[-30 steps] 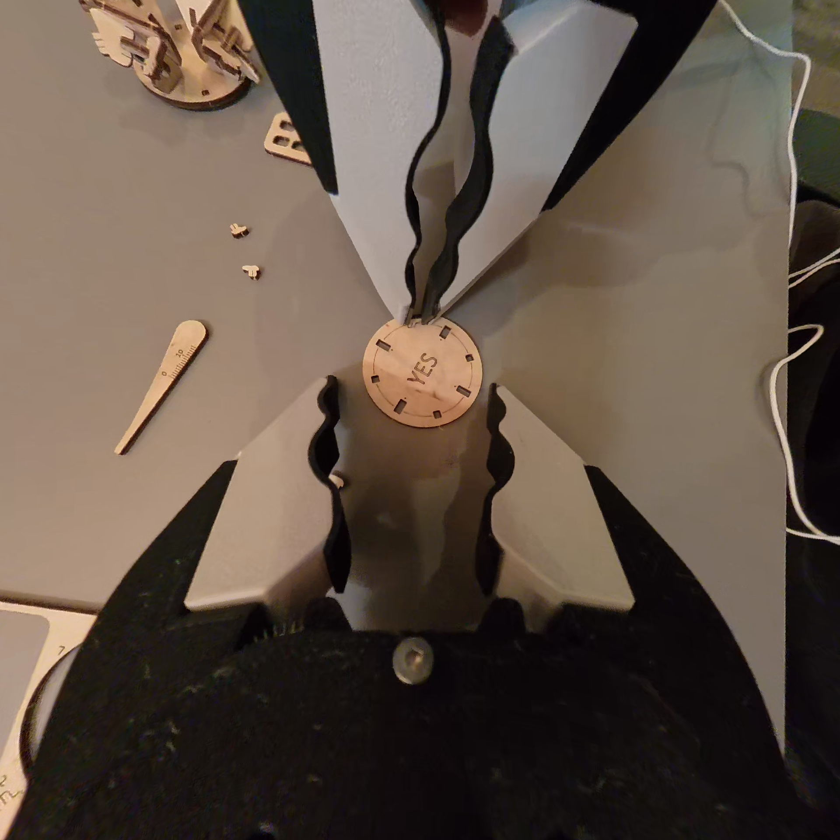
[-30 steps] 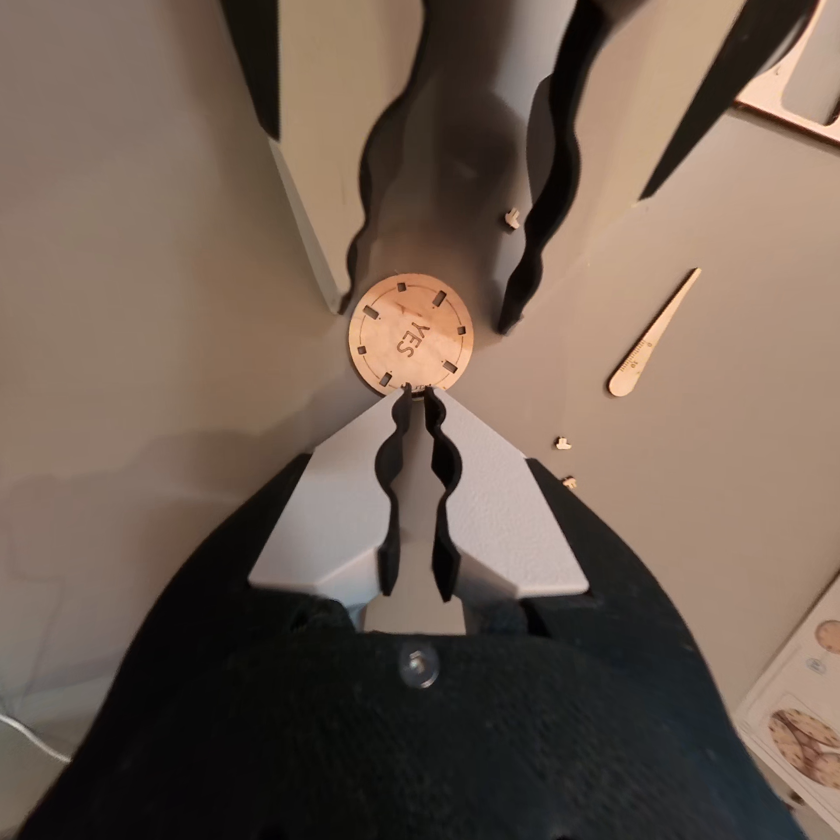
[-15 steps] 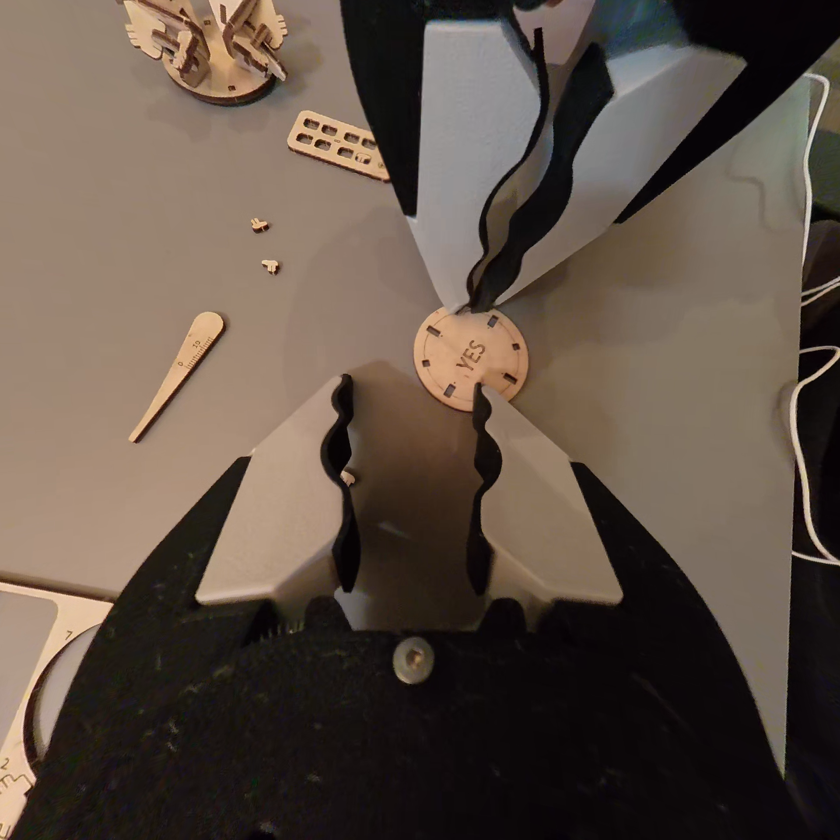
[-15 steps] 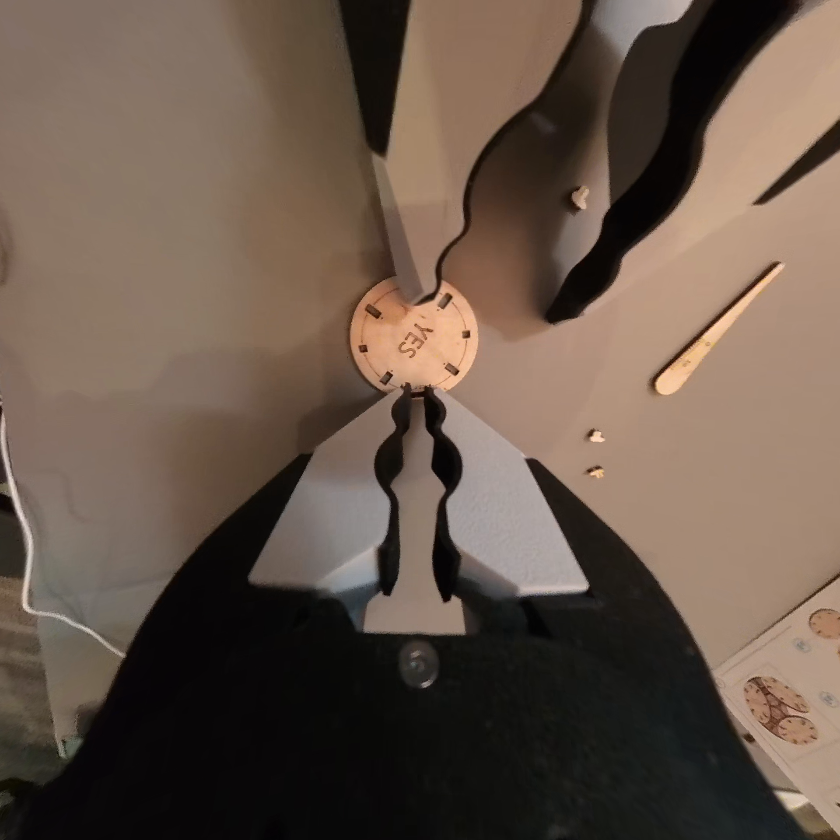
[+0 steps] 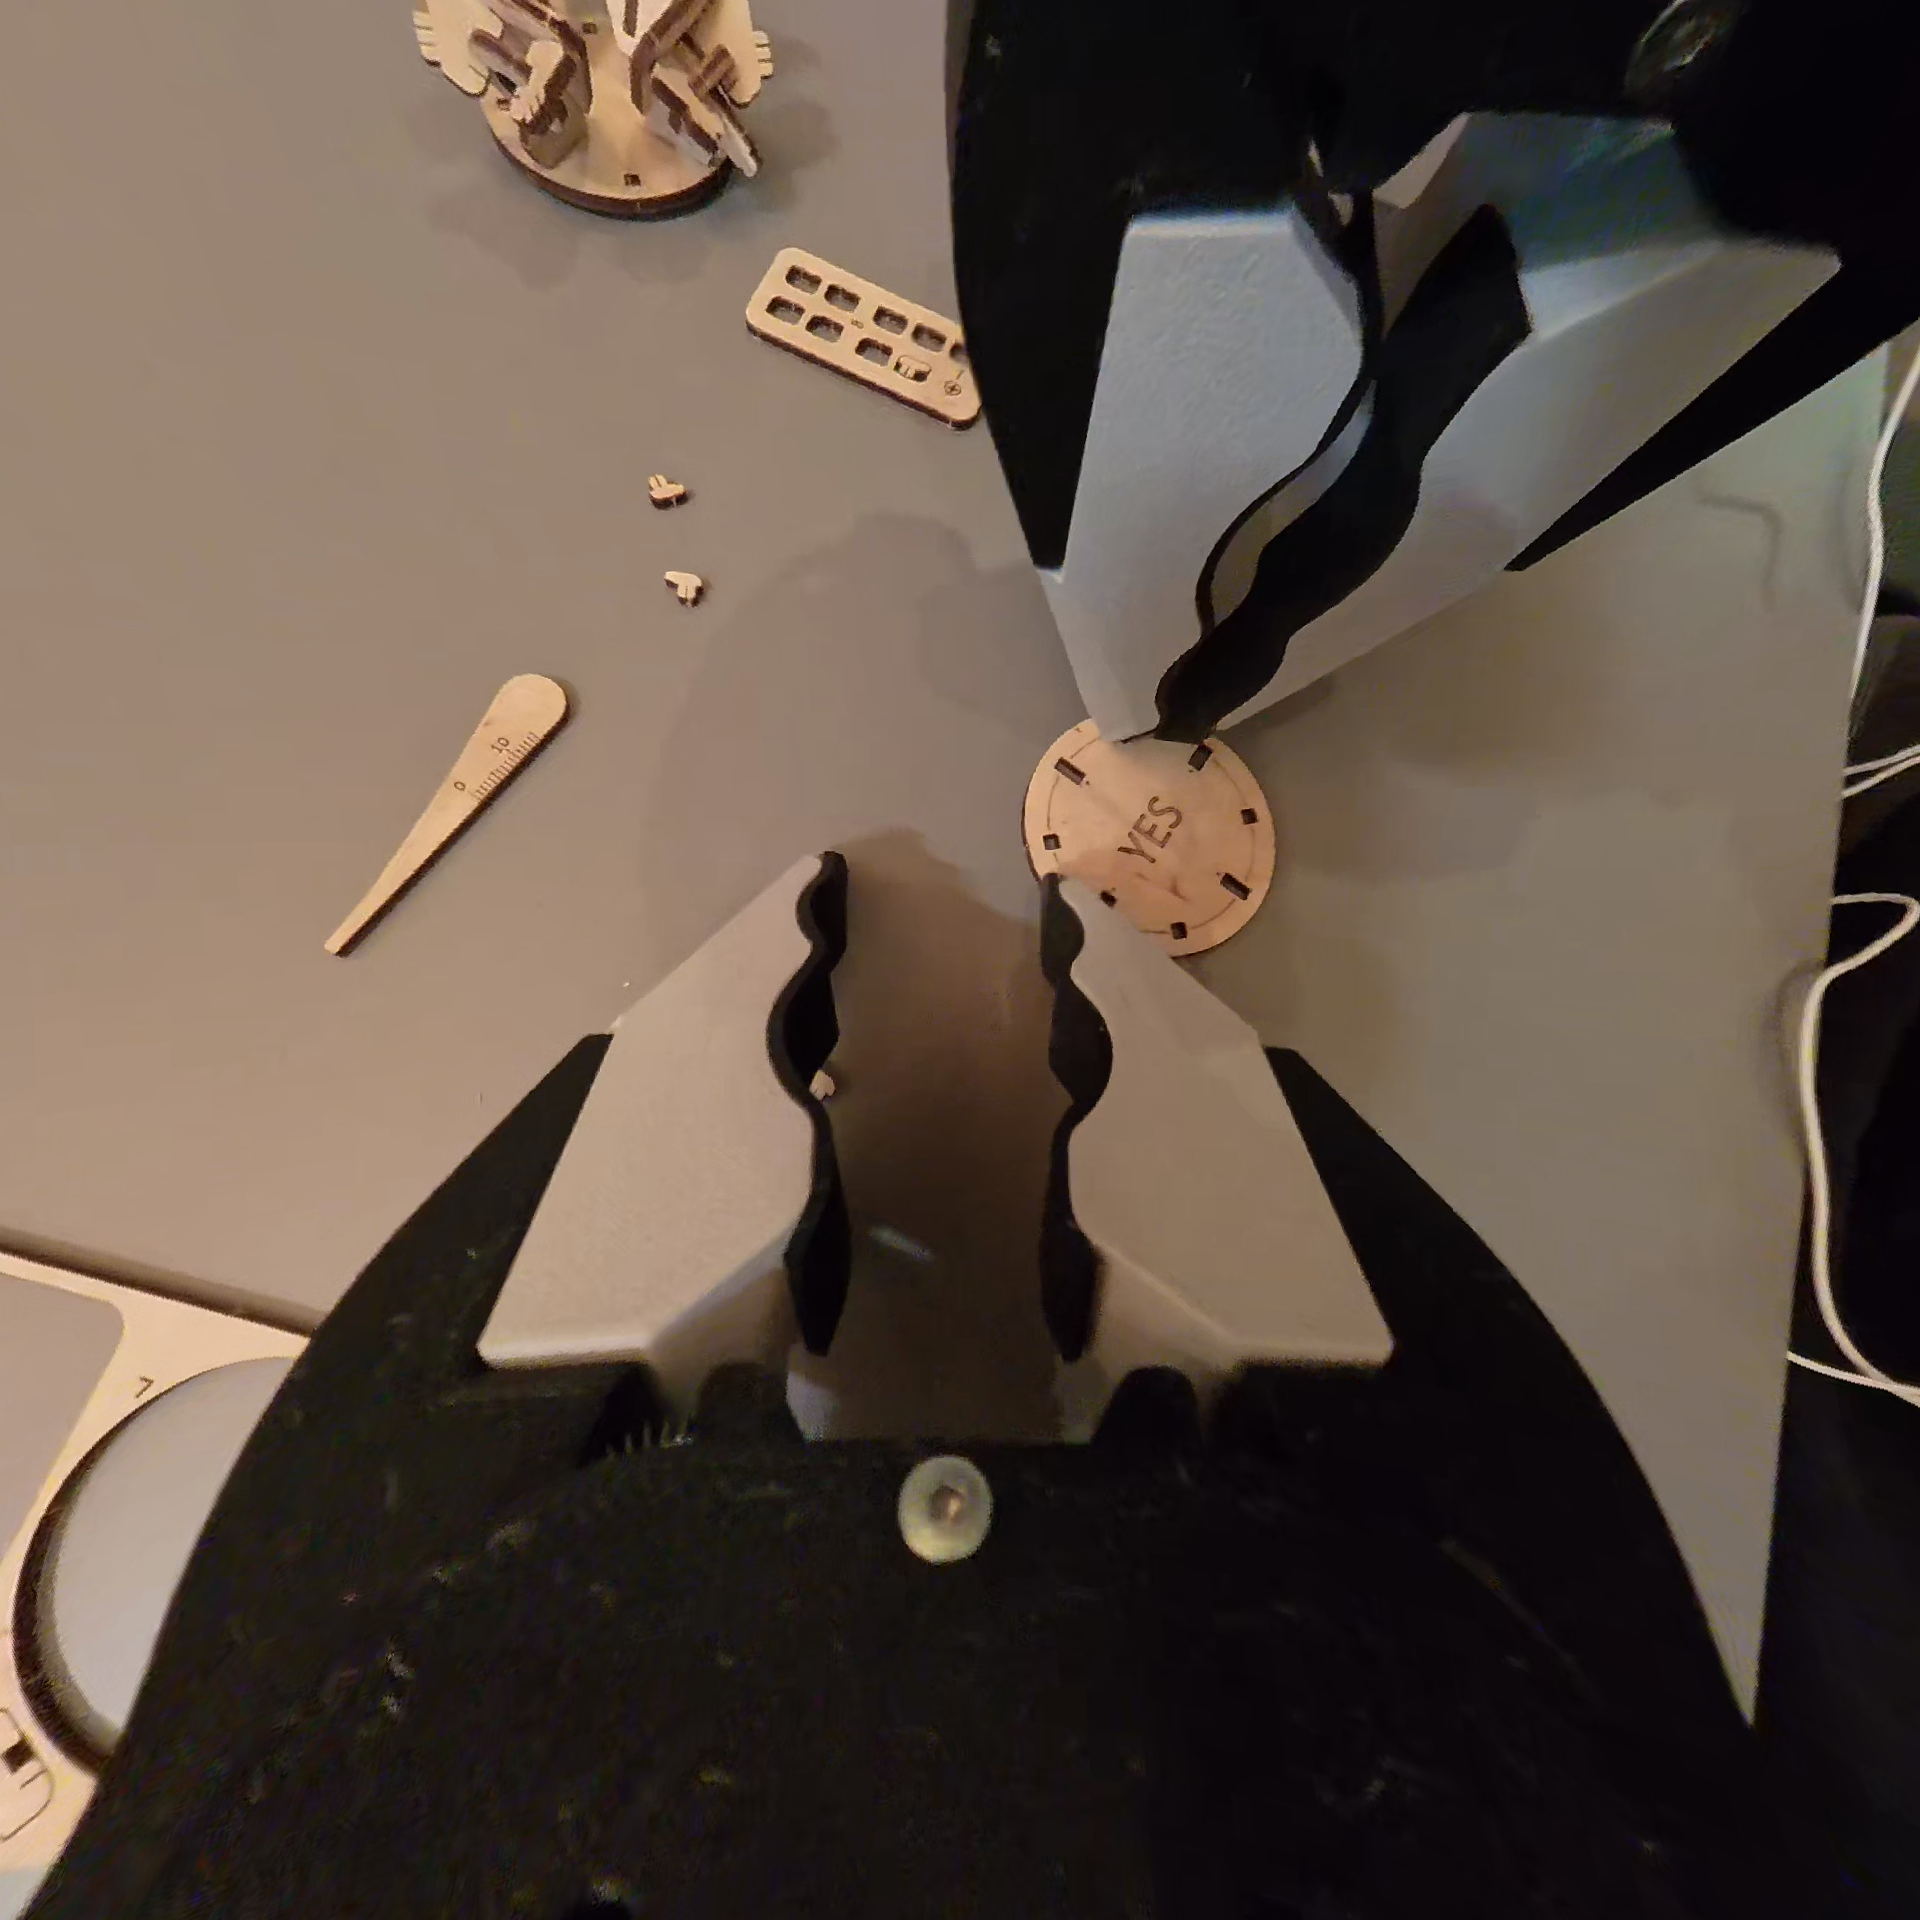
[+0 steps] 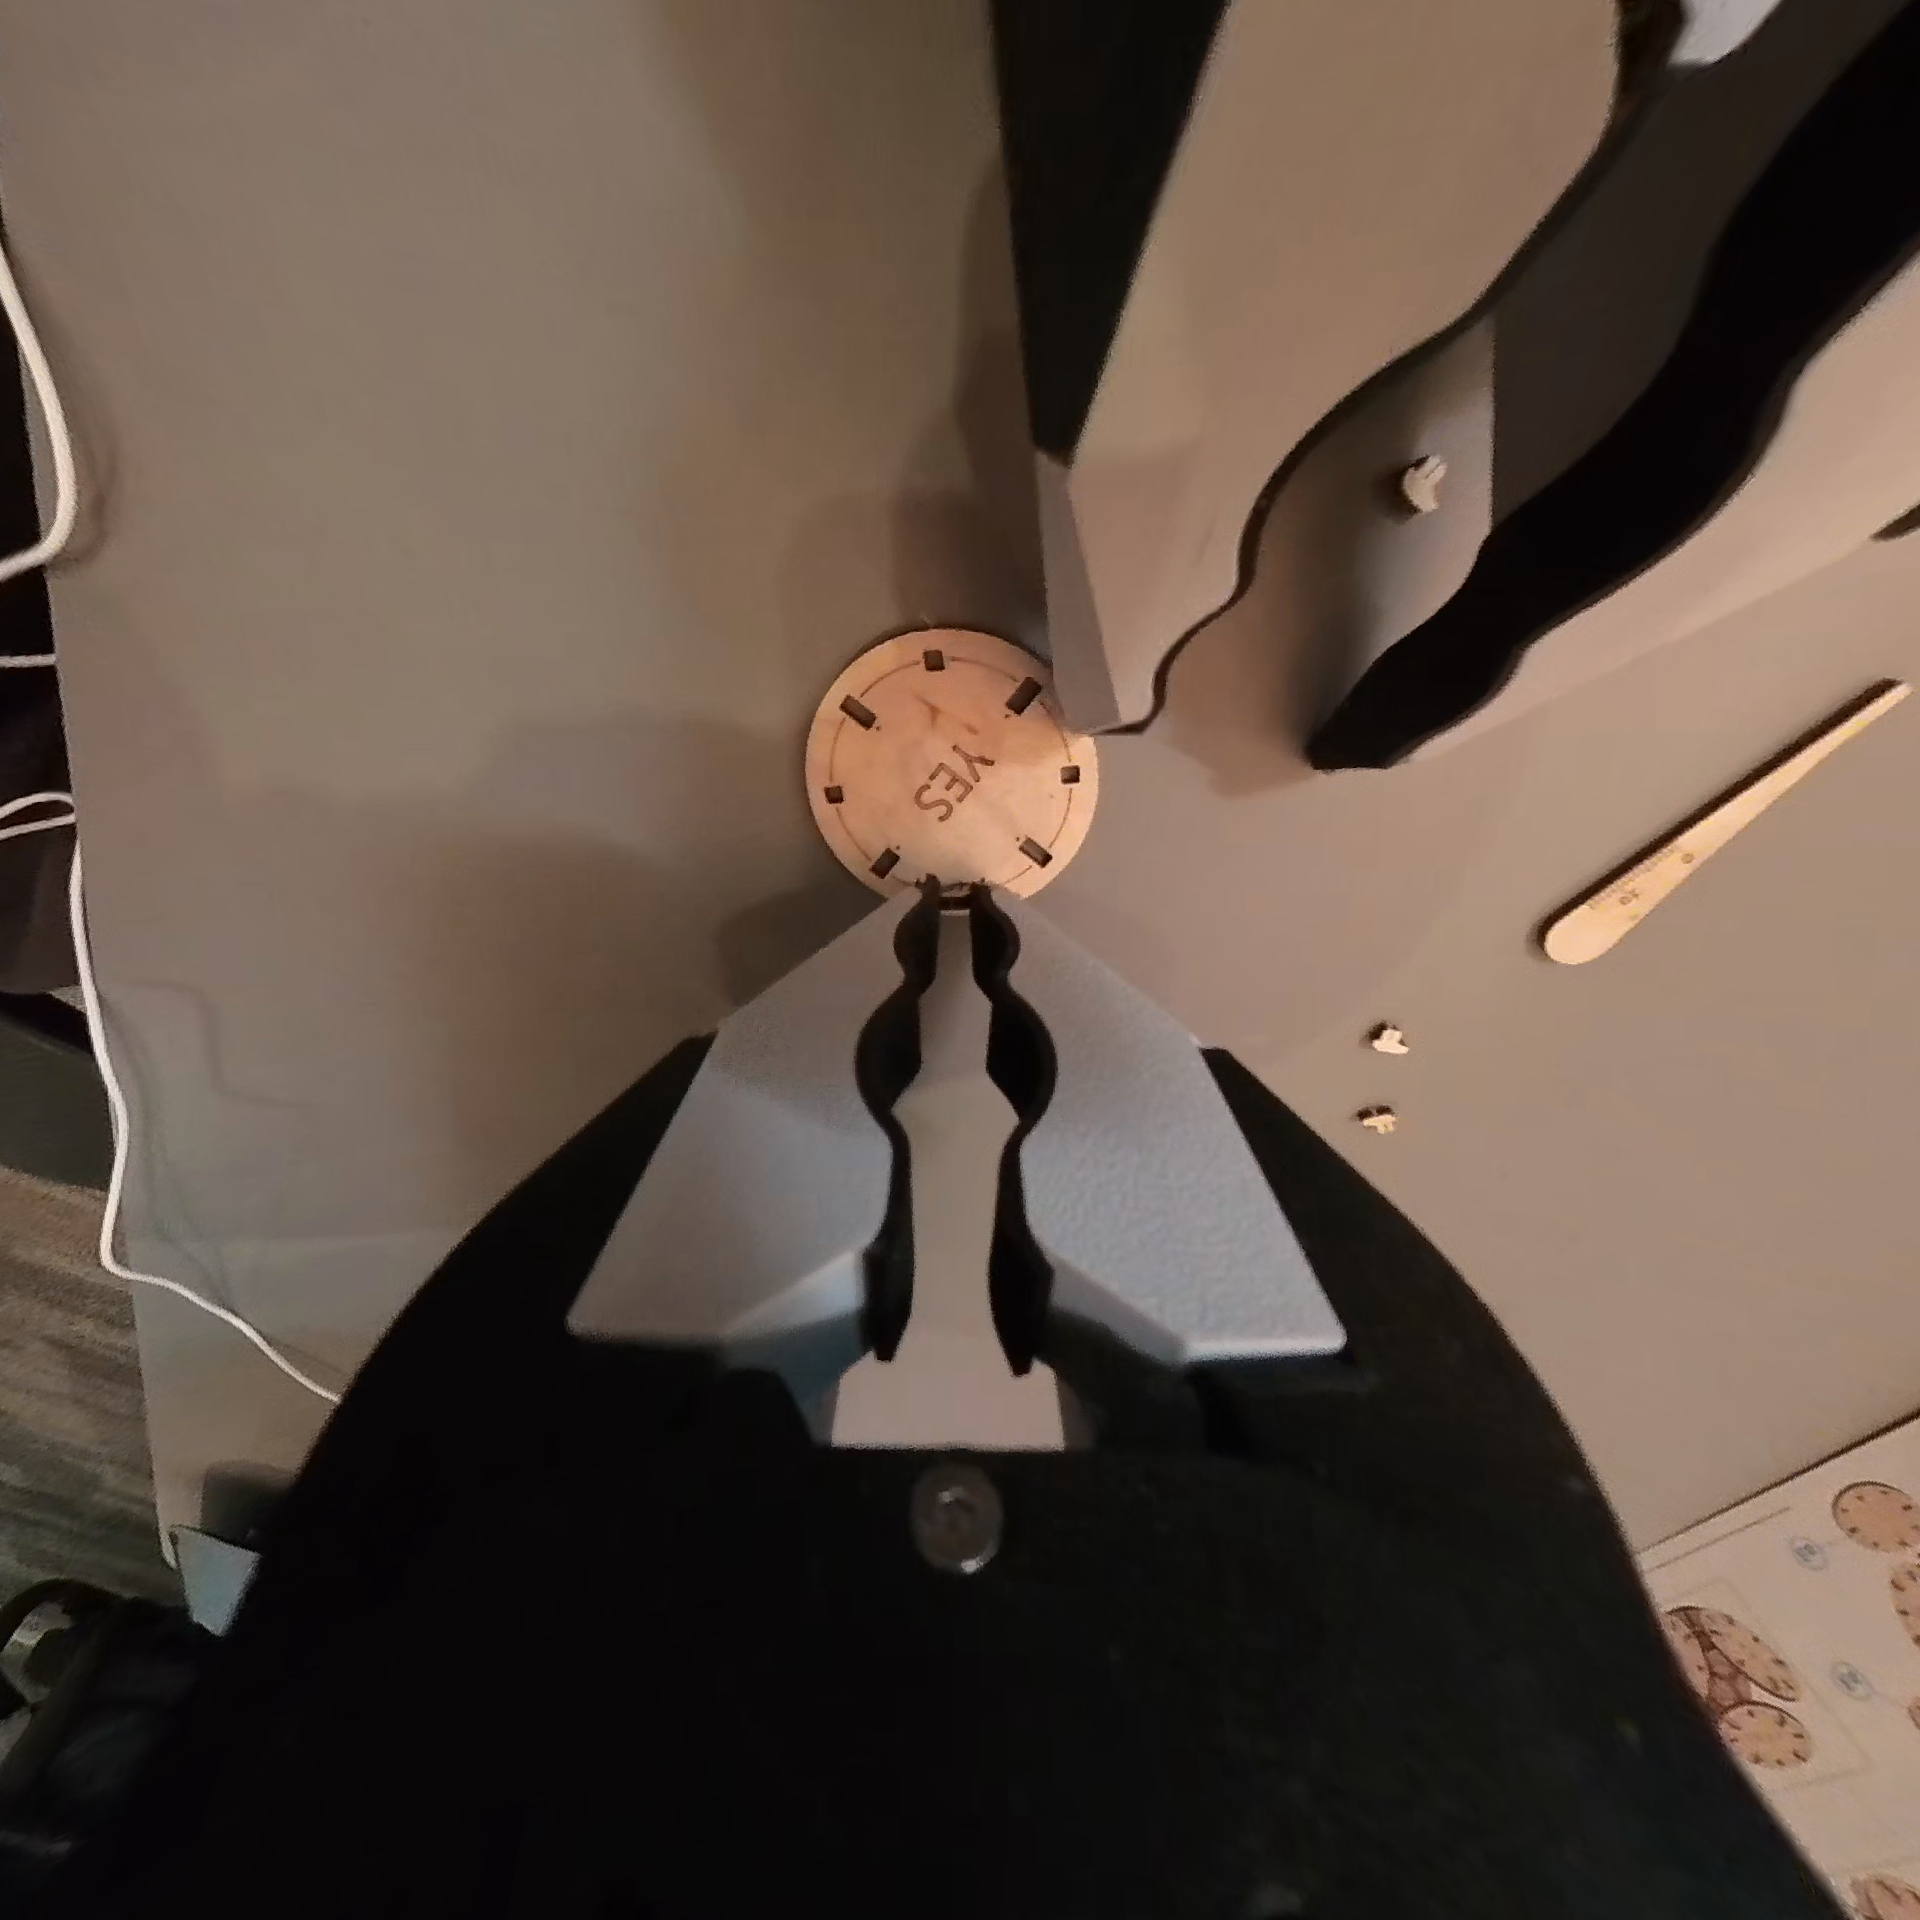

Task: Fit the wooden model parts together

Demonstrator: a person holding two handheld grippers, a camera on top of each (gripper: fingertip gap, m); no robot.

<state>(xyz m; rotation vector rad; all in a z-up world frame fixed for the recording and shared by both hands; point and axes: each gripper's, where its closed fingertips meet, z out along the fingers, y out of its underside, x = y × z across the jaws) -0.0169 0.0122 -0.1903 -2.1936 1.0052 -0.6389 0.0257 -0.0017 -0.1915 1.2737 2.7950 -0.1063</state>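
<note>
Wooden disc: right gripper pinches its rim; left gripper half-open (one fingertip overlapping the edge), bare table leftward.

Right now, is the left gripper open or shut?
Open. The left gripper shows bare table between its fingers; only its right fingertip overlaps the round wooden disc's edge.

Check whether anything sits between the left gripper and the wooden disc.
Nothing visible does. The open left gripper has one finger at the near rim of the disc. A small wooden bit lies farther back by the other finger, off that line. The right gripper grips the far rim.
</note>
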